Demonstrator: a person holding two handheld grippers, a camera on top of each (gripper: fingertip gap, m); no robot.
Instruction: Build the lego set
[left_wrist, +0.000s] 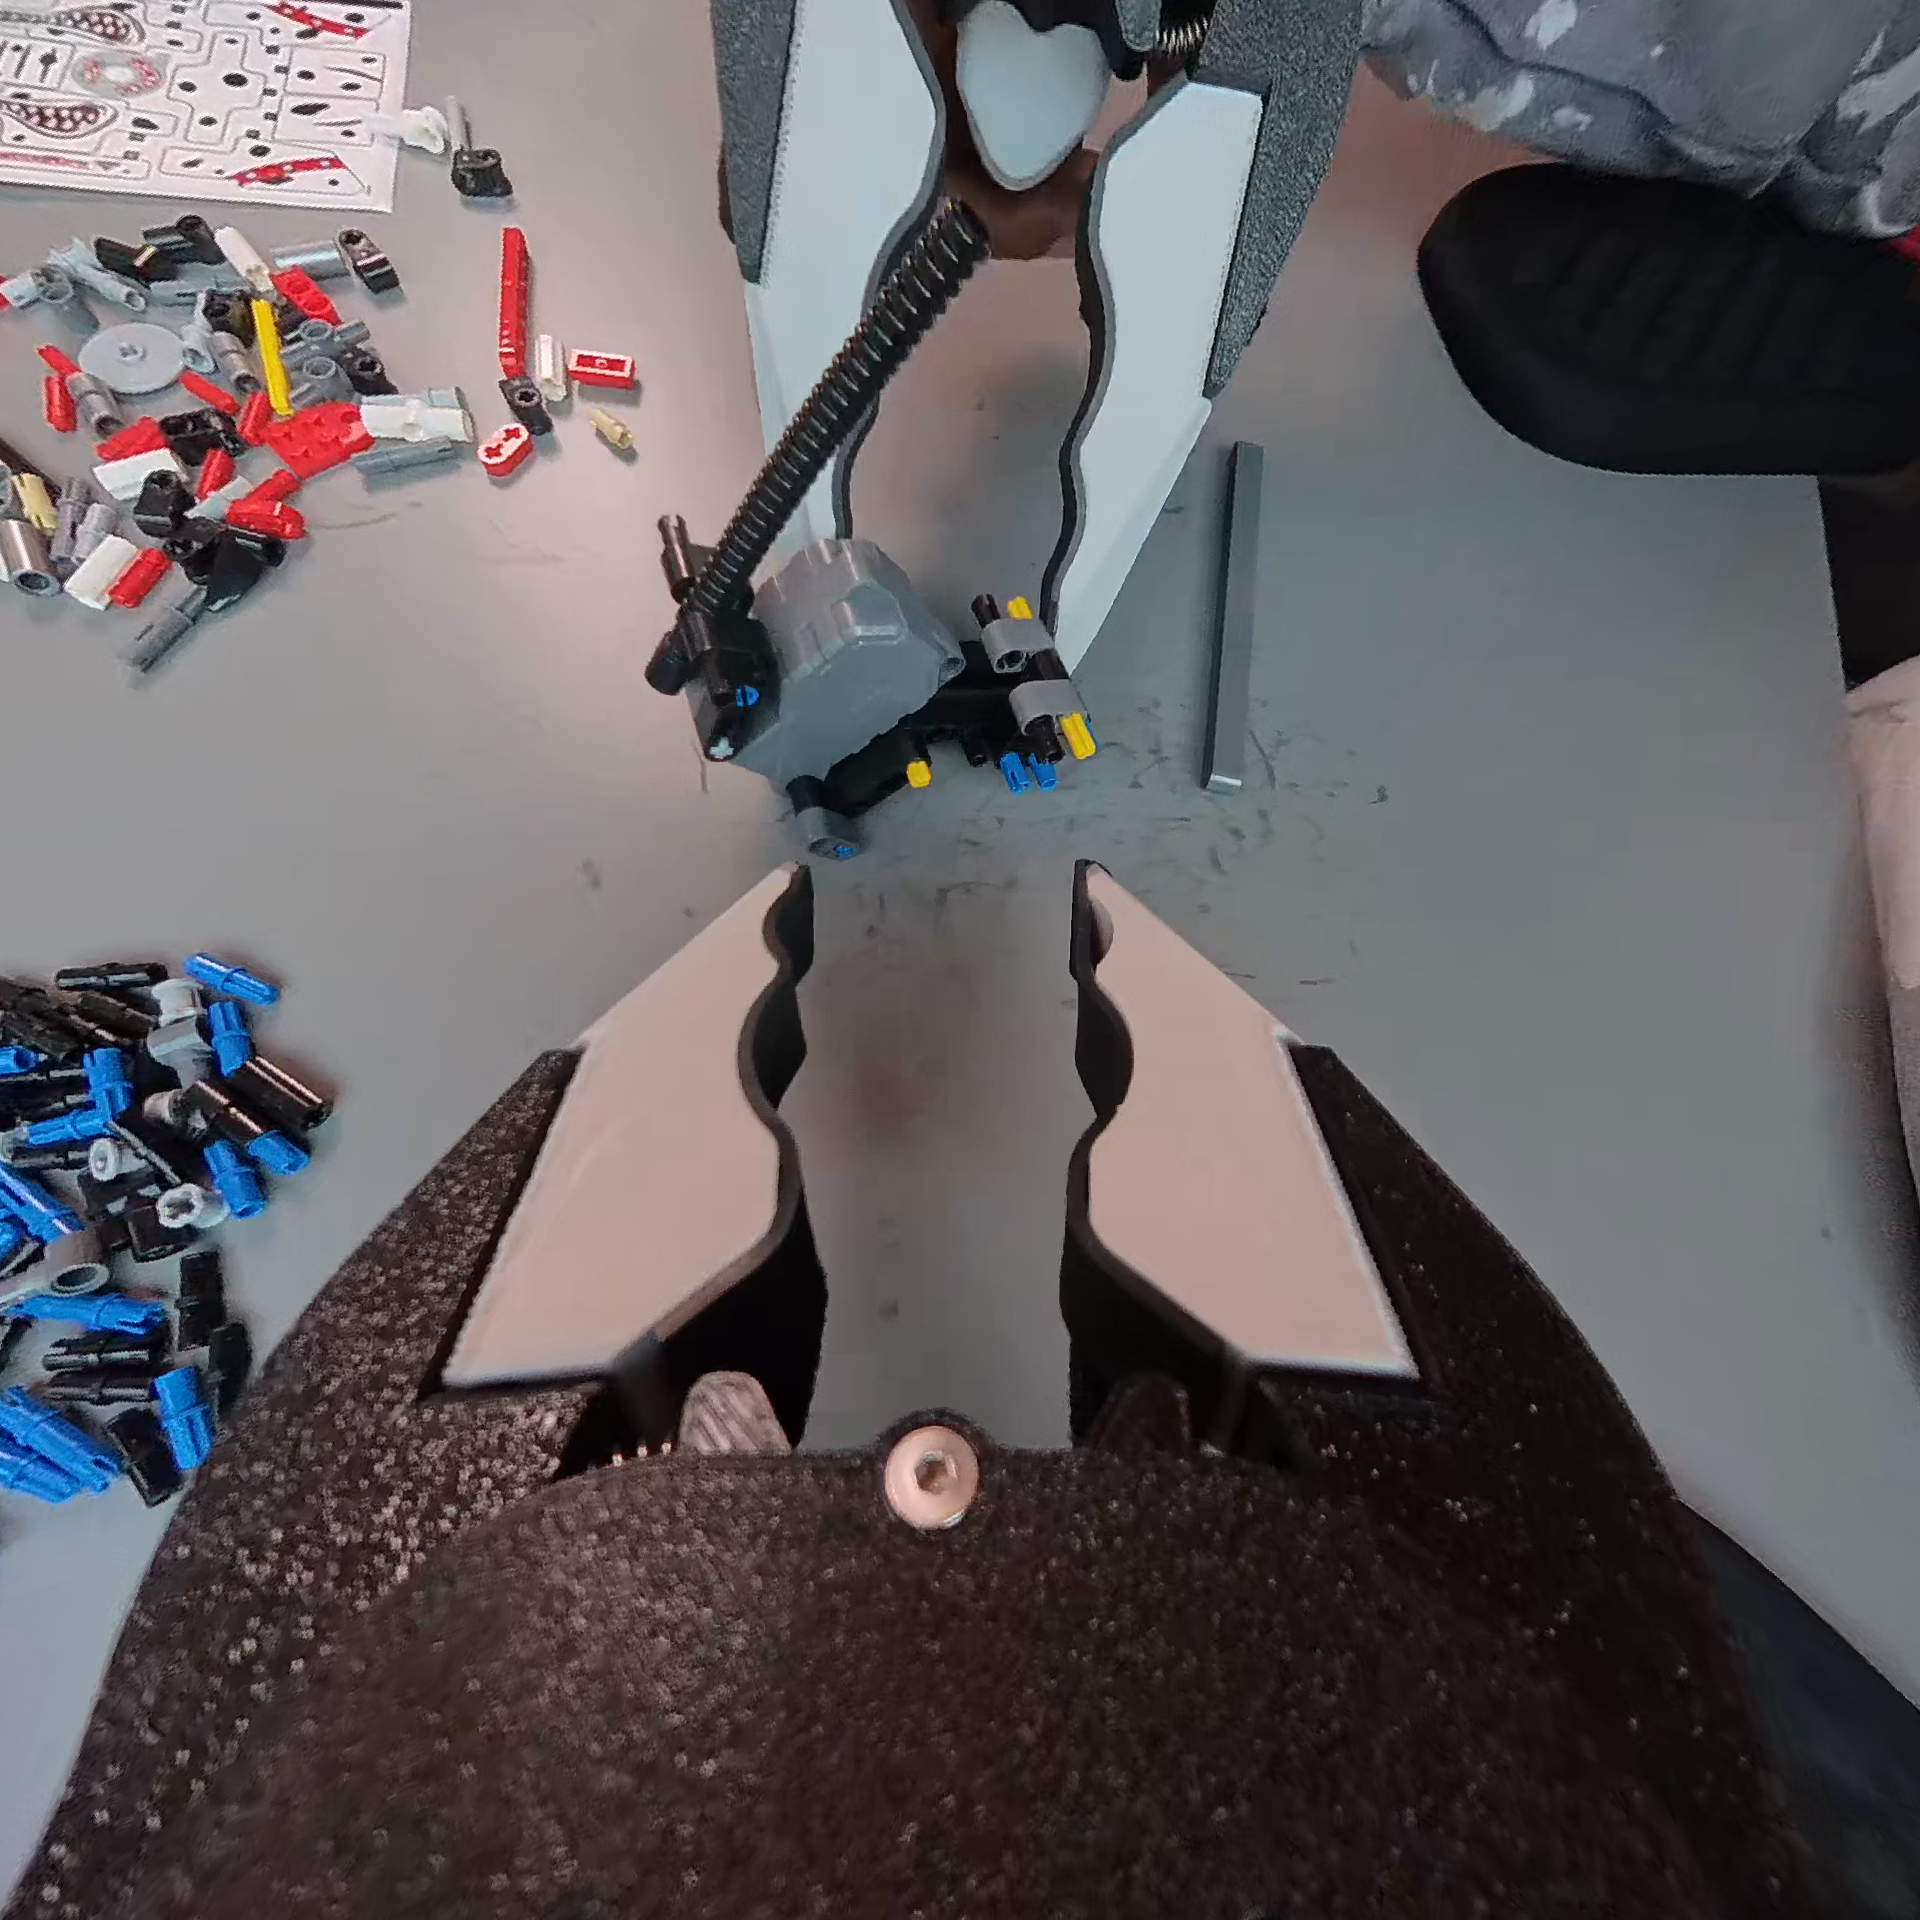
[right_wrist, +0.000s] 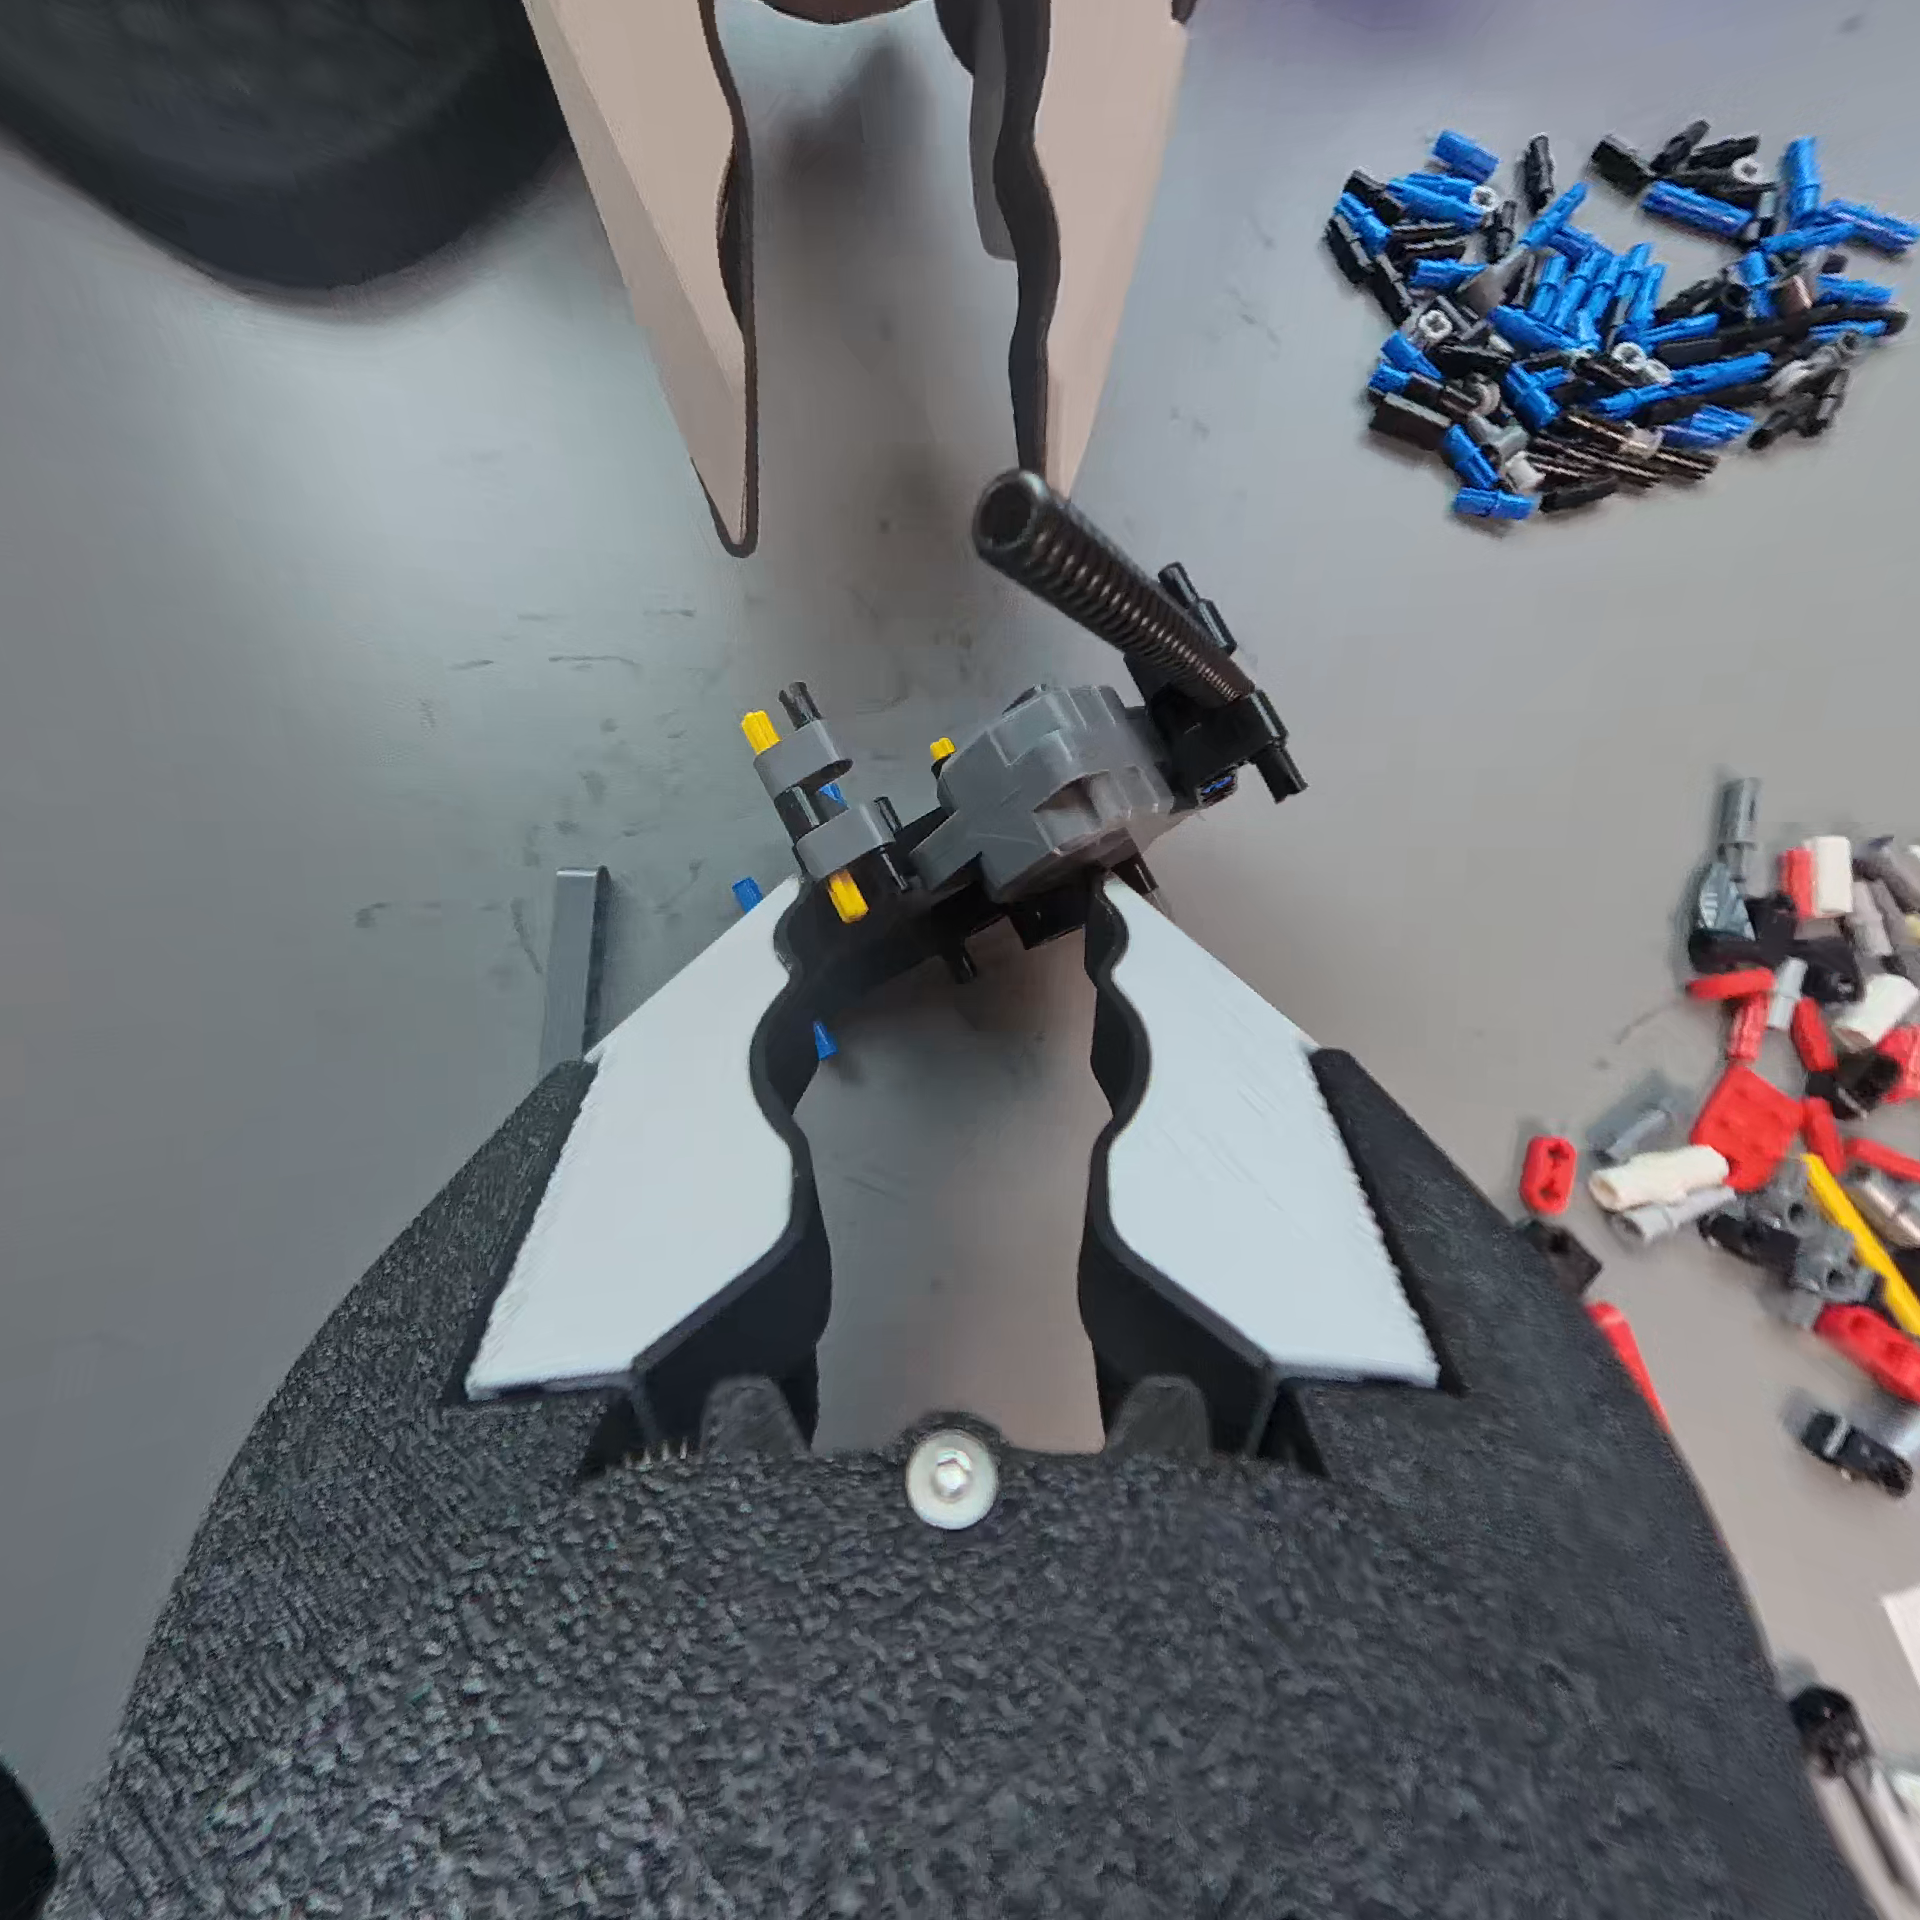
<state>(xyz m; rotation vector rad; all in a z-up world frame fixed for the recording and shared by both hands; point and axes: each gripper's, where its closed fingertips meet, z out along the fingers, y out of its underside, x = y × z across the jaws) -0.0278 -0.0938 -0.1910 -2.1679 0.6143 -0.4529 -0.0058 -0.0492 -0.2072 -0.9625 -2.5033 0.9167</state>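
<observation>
A partly built lego assembly (left_wrist: 852, 675) lies on the grey table: a grey motor block on a black base, with yellow and blue pins and a black ribbed hose (left_wrist: 831, 416) sticking up. My right gripper (right_wrist: 951, 899) is open, its tips on either side of the assembly's black base (right_wrist: 935, 935). Its fingers (left_wrist: 1153, 312) straddle the assembly from the far side in the left wrist view. My left gripper (left_wrist: 940, 878) is open and empty, a short way in front of the assembly. It also shows in the right wrist view (right_wrist: 888, 504).
A pile of blue and black pins (left_wrist: 114, 1195) (right_wrist: 1621, 312) and a mixed pile of red, grey and black parts (left_wrist: 208, 416) (right_wrist: 1818, 1091) lie to one side. A sticker sheet (left_wrist: 197, 94) lies beyond them. A long grey beam (left_wrist: 1236, 623) (right_wrist: 577, 956) lies beside the assembly. A person's dark sleeve (left_wrist: 1662, 312) is close by. The gap from one gripper's tips to the other's is roughly 6 centimeters.
</observation>
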